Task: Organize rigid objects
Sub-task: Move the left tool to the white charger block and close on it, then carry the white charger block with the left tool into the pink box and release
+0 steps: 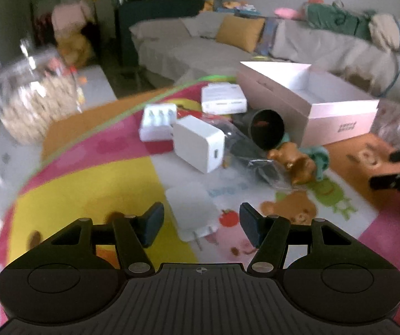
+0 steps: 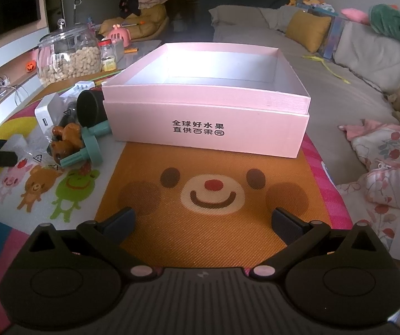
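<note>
- Your left tongs [image 1: 201,224] are spread and empty, with the flat white plug adapter [image 1: 191,209] lying just ahead between them; this looks like the approach to a first pick.
- Next, lower and close on it, then carry it to the pink box [image 2: 205,117], which sits empty ahead of your spread, empty right tongs [image 2: 202,224].
- A cartoon play mat [image 2: 200,223] covers the table; a sofa [image 2: 339,89] stands beyond.

Both wrist views look down, near the mat [image 2: 205,223], sharing the pink box [image 1: 342,120]
</note>
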Demonstrator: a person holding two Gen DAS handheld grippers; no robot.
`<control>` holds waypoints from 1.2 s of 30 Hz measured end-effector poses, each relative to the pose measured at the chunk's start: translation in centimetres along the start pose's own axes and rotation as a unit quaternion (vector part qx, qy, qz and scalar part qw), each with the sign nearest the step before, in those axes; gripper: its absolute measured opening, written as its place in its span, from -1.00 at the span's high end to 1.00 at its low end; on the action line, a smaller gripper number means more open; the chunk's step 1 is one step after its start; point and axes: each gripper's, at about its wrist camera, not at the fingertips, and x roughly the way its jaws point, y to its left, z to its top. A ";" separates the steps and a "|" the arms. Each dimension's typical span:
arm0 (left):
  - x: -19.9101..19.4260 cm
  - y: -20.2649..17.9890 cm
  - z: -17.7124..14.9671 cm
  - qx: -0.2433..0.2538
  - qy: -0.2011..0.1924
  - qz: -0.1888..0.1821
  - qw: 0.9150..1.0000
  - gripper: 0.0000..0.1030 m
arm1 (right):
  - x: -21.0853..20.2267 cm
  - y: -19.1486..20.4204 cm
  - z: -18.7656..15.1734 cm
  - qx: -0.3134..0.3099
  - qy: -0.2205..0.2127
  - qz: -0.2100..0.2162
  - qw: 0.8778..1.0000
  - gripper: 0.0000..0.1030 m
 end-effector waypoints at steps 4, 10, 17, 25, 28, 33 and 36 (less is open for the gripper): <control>1.2 -0.1 0.3 -0.002 -0.001 0.020 1.000 -0.27 | 0.0 0.0 0.0 0.000 0.000 0.000 1.000 -1.00; 2.4 0.4 0.4 -0.065 -0.007 0.032 0.997 -0.24 | 0.0 0.1 0.0 0.004 -0.003 -0.003 1.000 -1.00; 1.8 0.5 -0.3 -0.126 -0.023 0.043 0.991 0.27 | 0.1 0.0 0.1 0.020 -0.008 -0.008 1.000 -1.00; 0.0 -0.3 -1.2 -0.147 -0.061 0.039 0.986 0.28 | -0.4 1.5 1.6 -0.003 -0.006 0.015 1.000 -0.70; -1.2 -0.7 -1.8 -0.157 -0.086 0.044 0.983 0.28 | -1.8 4.0 4.4 -0.028 -0.052 0.073 0.996 -0.68; -2.7 -0.3 -2.8 -0.194 -0.114 0.049 0.973 0.28 | 0.1 11.4 9.9 -0.131 -0.059 0.151 0.978 -0.15; -2.8 0.8 -3.1 -0.230 -0.117 0.036 0.966 0.28 | 3.7 15.4 12.5 -0.145 -0.041 0.157 0.976 -0.01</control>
